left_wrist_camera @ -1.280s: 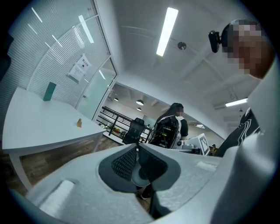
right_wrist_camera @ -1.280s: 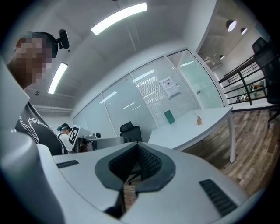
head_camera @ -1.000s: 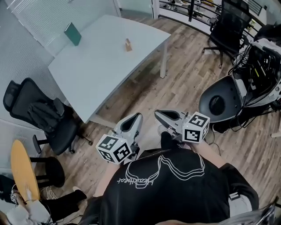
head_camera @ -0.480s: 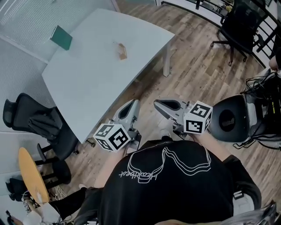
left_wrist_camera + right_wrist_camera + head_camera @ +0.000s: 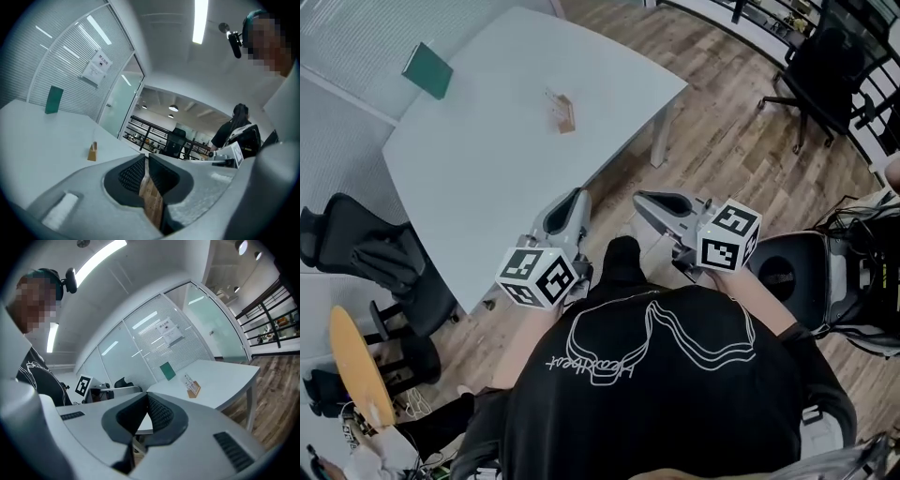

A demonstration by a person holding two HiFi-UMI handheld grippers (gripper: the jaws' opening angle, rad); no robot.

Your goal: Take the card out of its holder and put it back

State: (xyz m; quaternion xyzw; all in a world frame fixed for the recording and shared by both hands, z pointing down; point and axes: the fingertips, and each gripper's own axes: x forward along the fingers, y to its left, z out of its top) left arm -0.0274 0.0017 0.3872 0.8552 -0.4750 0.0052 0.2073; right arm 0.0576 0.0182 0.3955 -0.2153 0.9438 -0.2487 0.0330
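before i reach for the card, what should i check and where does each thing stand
1. Card seated in the wooden holder on the table: ok.
2. Left gripper empty: ok, jaws together on nothing.
3. Right gripper empty: ok, jaws together on nothing.
4. Jaws open for a grasp: not ok, both shut.
5. Holder within reach: not ok, both grippers are short of the table's near edge.
6. Space round the holder free: ok, the green object sits apart near the far corner.
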